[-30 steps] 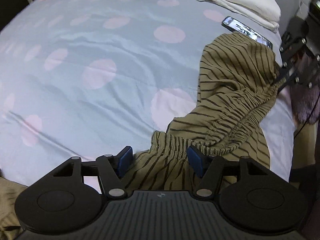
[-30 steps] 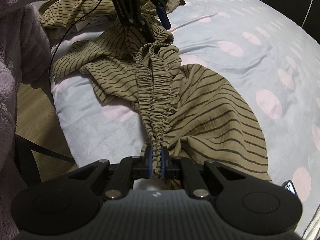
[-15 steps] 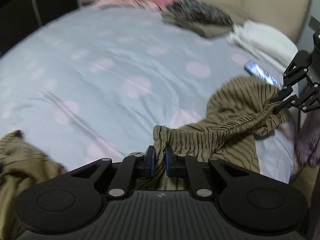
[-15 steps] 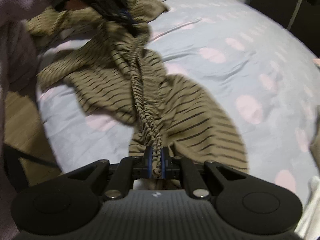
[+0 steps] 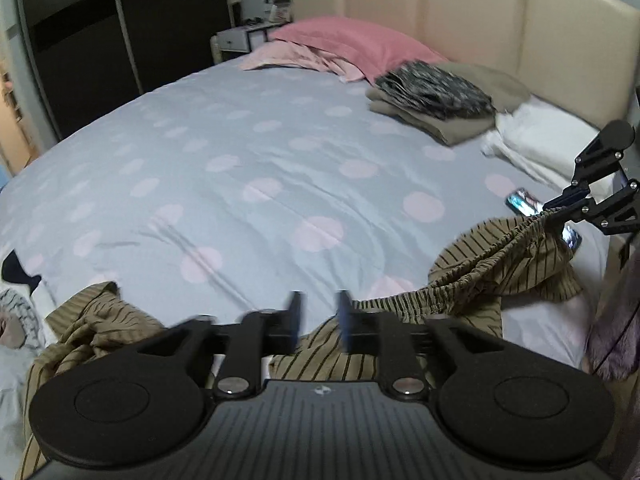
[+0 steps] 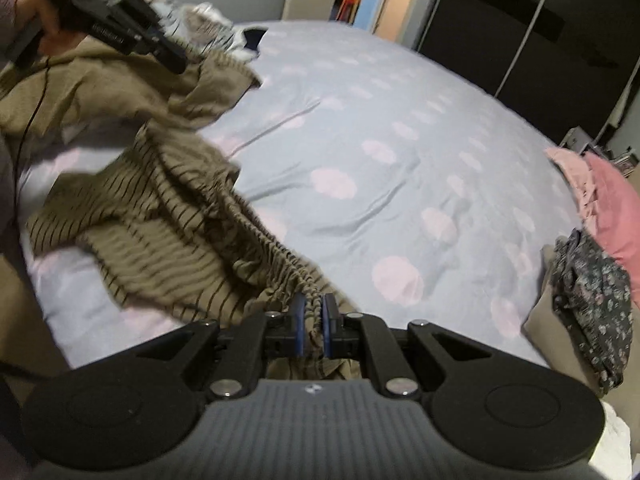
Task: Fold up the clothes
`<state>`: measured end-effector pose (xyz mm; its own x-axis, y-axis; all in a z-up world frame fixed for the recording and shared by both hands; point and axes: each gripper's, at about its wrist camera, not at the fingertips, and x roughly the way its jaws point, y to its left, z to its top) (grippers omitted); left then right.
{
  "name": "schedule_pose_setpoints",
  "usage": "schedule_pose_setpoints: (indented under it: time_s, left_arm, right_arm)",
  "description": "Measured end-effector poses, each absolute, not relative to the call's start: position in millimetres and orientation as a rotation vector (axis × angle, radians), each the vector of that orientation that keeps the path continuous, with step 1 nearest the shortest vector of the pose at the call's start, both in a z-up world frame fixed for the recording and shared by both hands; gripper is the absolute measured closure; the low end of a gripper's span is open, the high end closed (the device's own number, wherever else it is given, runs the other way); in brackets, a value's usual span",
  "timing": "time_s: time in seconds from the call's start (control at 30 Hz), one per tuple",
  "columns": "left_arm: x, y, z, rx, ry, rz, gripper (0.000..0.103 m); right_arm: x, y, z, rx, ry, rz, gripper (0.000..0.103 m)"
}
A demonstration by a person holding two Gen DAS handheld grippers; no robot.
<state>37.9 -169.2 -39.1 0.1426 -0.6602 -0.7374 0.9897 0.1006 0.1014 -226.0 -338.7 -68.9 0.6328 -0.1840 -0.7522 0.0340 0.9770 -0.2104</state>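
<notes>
Striped olive garment [image 5: 472, 280] is my workpiece; it lies crumpled along the near edge of the bed. Bedsheet [image 5: 248, 152], pale blue with pink dots, covers most of both views. A beige padded headboard [image 5: 480, 20] stands behind it, and dark wardrobe doors [image 5: 80, 28] line the side wall. At the head end I see a pink pillow [image 5: 352, 40], a folded stack of clothes [image 5: 436, 100] and white folded fabric [image 5: 536, 140]. A phone [image 5: 524, 202] lies on the sheet, partly behind the garment.

My right gripper [image 6: 311, 326] is clamped on the gathered elastic waistband [image 6: 280, 256]. My left gripper [image 5: 318, 316] has its jaws apart, holding nothing; the garment lies just below and to the right of them.
</notes>
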Motion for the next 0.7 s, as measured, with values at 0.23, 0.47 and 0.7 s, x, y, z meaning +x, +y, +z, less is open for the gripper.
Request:
schedule_pose_setpoints:
  time_s: [0.23,0.47,0.7]
  left_arm:
    - [23,-205,-82,0.865,0.624,-1.4,0.052]
    - [31,-243,-130,1.013,0.761,-1.474,0.049]
    - [35,-260,-159,1.058,0.866,-1.554,0.05]
  right_arm:
    - [-234,-329,-96,-0.162,0.979,-0.03,0.093]
    - [-242,-324,-123,-0.14,1.049,0.051,0.093]
    - [-243,-332,-144,-0.098,1.089,0.068,0.093]
